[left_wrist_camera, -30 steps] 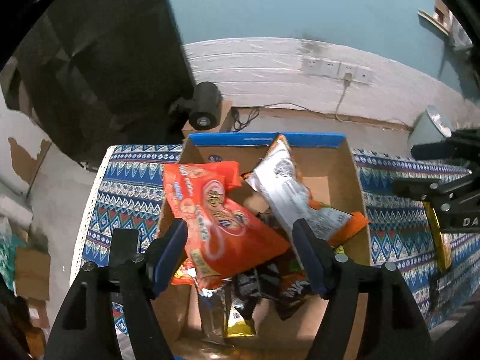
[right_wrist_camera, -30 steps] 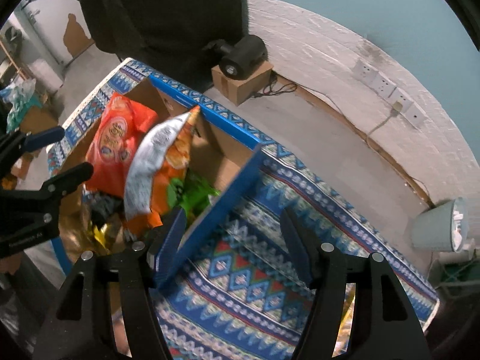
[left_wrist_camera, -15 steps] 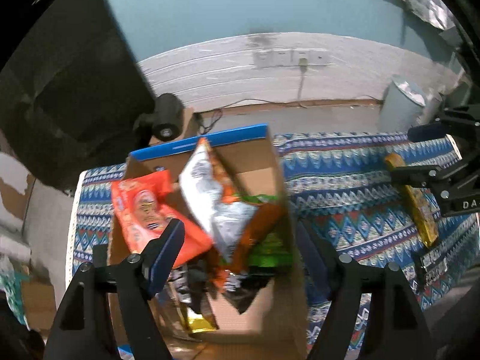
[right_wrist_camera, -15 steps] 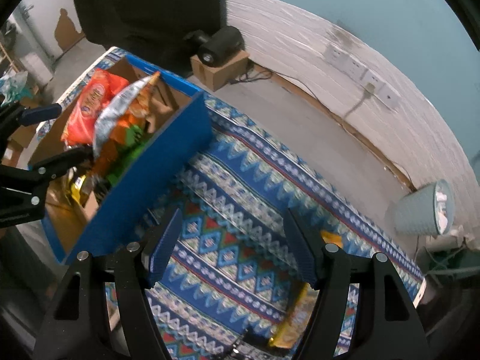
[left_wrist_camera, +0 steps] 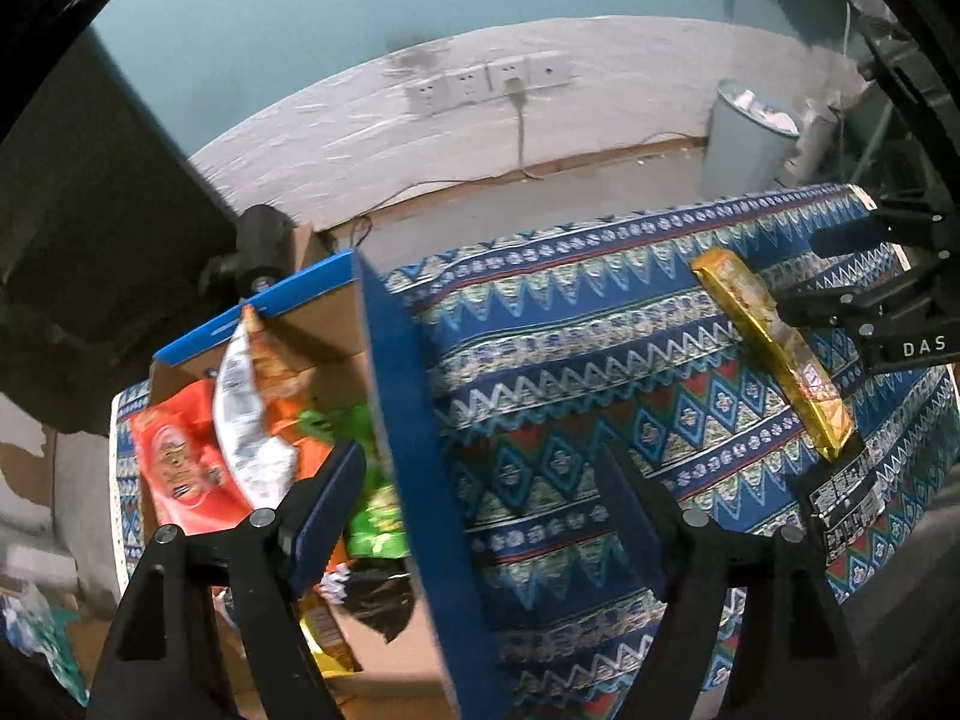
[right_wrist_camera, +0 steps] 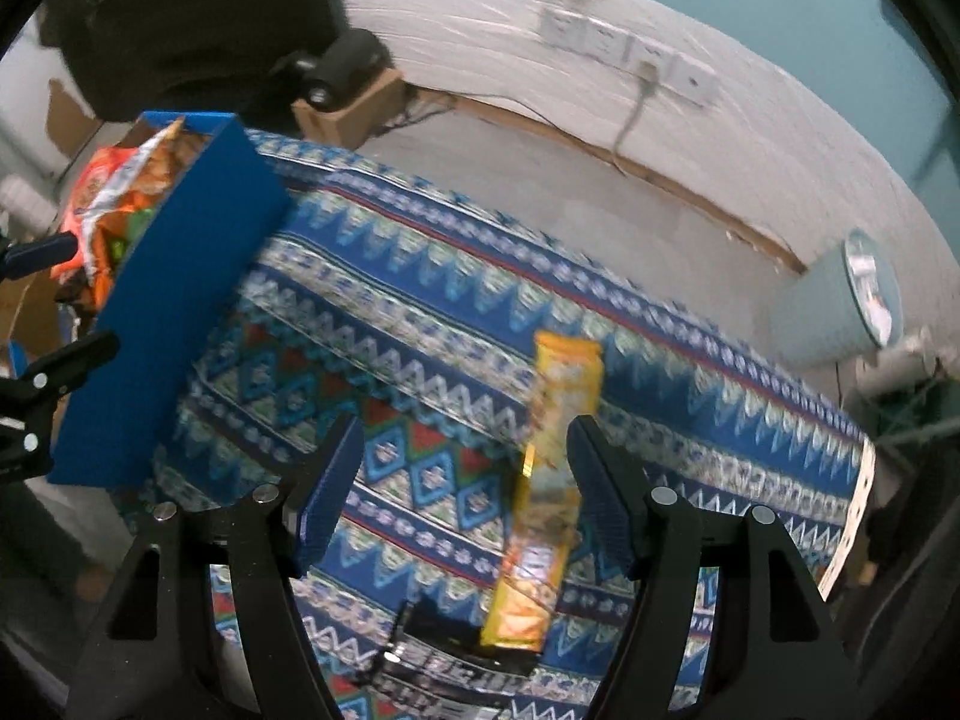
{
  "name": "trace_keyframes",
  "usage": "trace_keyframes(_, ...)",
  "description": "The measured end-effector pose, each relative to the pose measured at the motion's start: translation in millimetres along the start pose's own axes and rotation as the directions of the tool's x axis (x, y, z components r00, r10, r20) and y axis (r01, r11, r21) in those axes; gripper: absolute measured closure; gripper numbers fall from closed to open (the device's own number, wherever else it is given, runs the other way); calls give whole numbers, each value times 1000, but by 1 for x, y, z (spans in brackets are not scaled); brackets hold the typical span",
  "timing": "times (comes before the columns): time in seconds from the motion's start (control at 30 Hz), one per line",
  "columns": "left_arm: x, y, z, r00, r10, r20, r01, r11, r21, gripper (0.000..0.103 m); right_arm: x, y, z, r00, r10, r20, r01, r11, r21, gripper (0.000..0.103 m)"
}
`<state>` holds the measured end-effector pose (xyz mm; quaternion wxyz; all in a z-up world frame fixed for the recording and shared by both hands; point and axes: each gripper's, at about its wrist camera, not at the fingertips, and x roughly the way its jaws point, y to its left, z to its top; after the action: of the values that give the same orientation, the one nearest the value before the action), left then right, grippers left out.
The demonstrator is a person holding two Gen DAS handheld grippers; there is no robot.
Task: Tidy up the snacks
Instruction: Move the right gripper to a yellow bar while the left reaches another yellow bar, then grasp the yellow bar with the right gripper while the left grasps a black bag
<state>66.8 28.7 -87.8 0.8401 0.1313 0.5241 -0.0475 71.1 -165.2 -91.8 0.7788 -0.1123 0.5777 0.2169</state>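
A blue-sided cardboard box [left_wrist_camera: 414, 456] holds several snack bags, among them an orange bag [left_wrist_camera: 180, 468] and a silver bag [left_wrist_camera: 243, 414]. It also shows in the right wrist view [right_wrist_camera: 180, 300]. A long yellow snack pack [right_wrist_camera: 546, 498] lies on the patterned cloth [right_wrist_camera: 456, 324], partly over a black packet [right_wrist_camera: 456, 636]. My right gripper [right_wrist_camera: 465, 495] is open, low over the cloth, with the yellow pack beside its right finger. My left gripper [left_wrist_camera: 480, 498] is open and empty, straddling the box's right wall. The yellow pack also shows in the left wrist view [left_wrist_camera: 774, 354].
A grey bin [right_wrist_camera: 840, 306] stands on the floor behind the table's right end. A black camera on a small cardboard box [right_wrist_camera: 342, 90] sits by the wall behind the snack box. Wall sockets [left_wrist_camera: 486, 81] with a plugged cable are further back.
Both grippers have swung right, away from the box's inside and over the cloth. The yellow pack has come between the right gripper's fingers. Both stay open.
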Motion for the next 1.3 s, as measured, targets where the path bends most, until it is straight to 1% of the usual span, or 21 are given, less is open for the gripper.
trace_keyframes(0.2, 18, -28, 8, 1000, 1, -26, 1, 999, 47, 22, 12, -31, -17, 1000, -2, -20, 3, 997, 73, 33)
trace_keyframes(0.37, 38, -49, 13, 998, -10, -59, 16, 996, 93, 22, 31, -46, -31, 999, -4, -53, 10, 994, 106, 32)
trace_keyframes(0.5, 50, -59, 16, 998, -1, -67, 10, 992, 128, 22, 47, -53, -41, 996, -7, -83, 16, 994, 111, 32)
trace_keyframes(0.67, 66, -64, 18, 996, -11, -91, 22, 992, 126, 22, 59, -62, -49, 996, 5, -92, 7, 991, 137, 32)
trace_keyframes(0.77, 77, -68, 17, 994, -7, -110, 21, 992, 126, 22, 68, -62, -52, 995, 6, -97, 9, 988, 152, 32)
trace_keyframes(0.9, 89, -74, 18, 992, -23, -125, 39, 992, 123, 22, 76, -61, -52, 995, 4, -102, 12, 988, 152, 32)
trace_keyframes(1.13, 98, -82, 19, 993, -21, -115, 37, 989, 146, 22, 87, -52, -52, 993, -14, -113, 28, 992, 125, 32)
trace_keyframes(1.27, 103, -83, 22, 991, -36, -132, 52, 991, 124, 22, 96, -48, -56, 992, -41, -122, 53, 994, 99, 33)
trace_keyframes(1.3, 103, -83, 23, 990, -46, -136, 62, 991, 115, 22, 98, -47, -57, 990, -44, -131, 56, 994, 92, 34)
